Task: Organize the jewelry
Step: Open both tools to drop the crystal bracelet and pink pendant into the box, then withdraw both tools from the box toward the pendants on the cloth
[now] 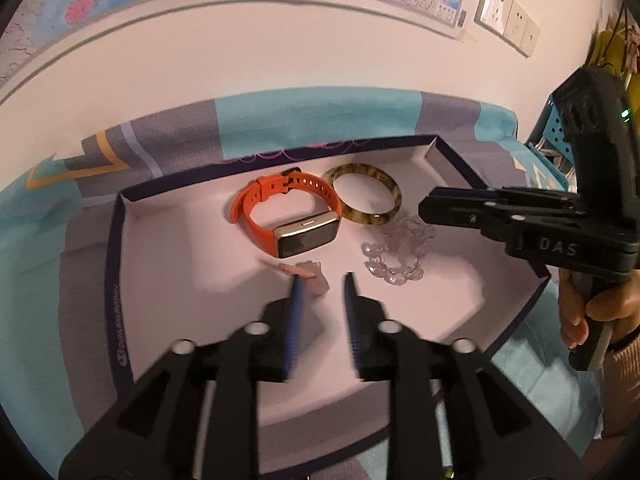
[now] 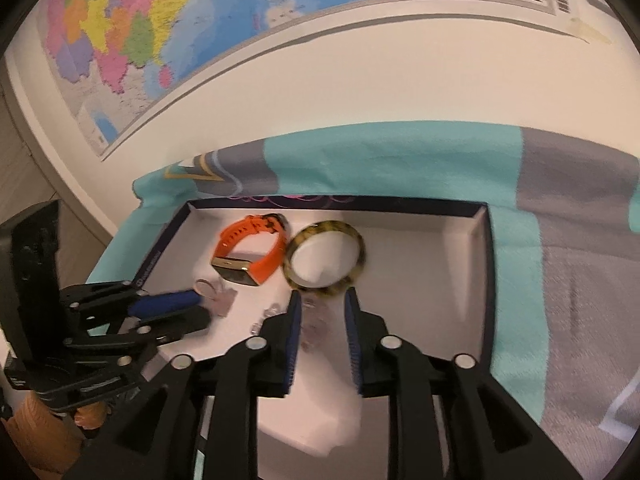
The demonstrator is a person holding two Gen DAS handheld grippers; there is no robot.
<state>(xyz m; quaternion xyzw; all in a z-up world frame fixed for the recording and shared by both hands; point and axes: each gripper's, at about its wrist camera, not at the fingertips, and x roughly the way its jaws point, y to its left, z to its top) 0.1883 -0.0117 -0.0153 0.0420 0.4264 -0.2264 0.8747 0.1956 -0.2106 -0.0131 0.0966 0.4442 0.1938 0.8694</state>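
Note:
A shallow white box with a dark rim (image 1: pixel 114 248) (image 2: pixel 489 264) lies on a patterned cloth. In it are an orange smart band (image 1: pixel 288 216) (image 2: pixel 256 256), a tortoiseshell bangle (image 1: pixel 362 219) (image 2: pixel 360 248), a clear bead bracelet (image 1: pixel 394 272) and a small pink trinket (image 1: pixel 310 274) (image 2: pixel 222 298). My left gripper (image 1: pixel 323 278) (image 2: pixel 204 310) is open just above the box floor, its left fingertip by the pink trinket, nothing pressed between the pads. My right gripper (image 2: pixel 323 299) (image 1: pixel 424 210) is open over the blurred bead bracelet (image 2: pixel 316 320), which lies loose between its fingers.
The teal and grey cloth (image 1: pixel 312 120) (image 2: pixel 560 240) covers the surface up to a white wall with a map (image 2: pixel 140 32). Wall sockets (image 1: pixel 508 16) and a blue basket (image 1: pixel 556 132) are at the right. A person's hand (image 1: pixel 600 304) holds the right gripper's handle.

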